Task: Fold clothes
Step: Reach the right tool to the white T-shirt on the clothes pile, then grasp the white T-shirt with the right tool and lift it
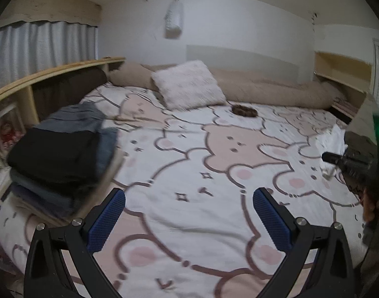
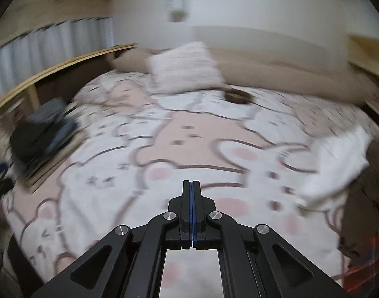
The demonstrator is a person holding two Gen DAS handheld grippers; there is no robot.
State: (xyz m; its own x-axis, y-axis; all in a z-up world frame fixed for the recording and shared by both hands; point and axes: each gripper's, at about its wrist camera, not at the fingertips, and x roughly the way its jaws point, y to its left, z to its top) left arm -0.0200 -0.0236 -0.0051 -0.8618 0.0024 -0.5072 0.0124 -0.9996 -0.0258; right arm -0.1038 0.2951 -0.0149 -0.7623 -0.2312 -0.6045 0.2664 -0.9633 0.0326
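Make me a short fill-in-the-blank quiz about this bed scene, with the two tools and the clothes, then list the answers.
1. The left tool has its jaws ____.
2. The right tool has its jaws ____, holding nothing.
3. The stack of folded clothes has a ____ garment on top.
4. The fluffy pillow leans against a long ____ bolster.

Answers: open; shut; black; beige

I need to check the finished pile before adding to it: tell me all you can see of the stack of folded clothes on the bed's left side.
The stack of folded clothes sits at the bed's left edge, beside the wooden shelf. A black garment lies on top, with grey-blue and denim-looking pieces beneath and behind and a pale layer at the bottom. It looks roughly squared. Neither tool touches it. Motion blur hides finer detail.
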